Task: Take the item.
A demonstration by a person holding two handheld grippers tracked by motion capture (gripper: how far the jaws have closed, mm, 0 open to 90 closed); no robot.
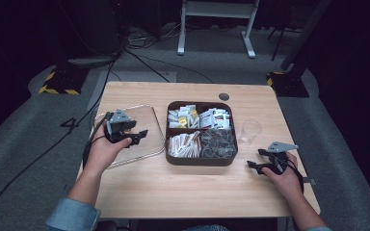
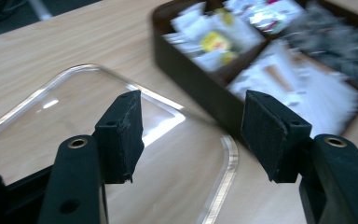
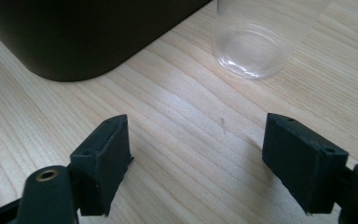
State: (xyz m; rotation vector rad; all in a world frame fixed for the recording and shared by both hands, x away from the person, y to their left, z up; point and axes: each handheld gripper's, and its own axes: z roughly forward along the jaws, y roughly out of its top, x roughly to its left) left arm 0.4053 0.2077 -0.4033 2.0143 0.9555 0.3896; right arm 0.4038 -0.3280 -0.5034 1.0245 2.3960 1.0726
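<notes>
Two wide-open grippers: left gripper over clear tray, box just right; right gripper nearer cup.

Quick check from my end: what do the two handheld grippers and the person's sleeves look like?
Both the left gripper and right gripper are black, with blocky padded jaws, brass-coloured pivot rivets, a grey three-cornered top plate and a trailing black cable. The sleeves are blue denim, rolled up the forearm.

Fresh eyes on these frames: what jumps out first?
The dark box at the table's middle, its four compartments packed with sachets and packets. Left of it lies a clear tray with the left tool open above it. Right of the box stands a clear cup, and the right tool sits open near the table's right edge, pointed towards it.
</notes>
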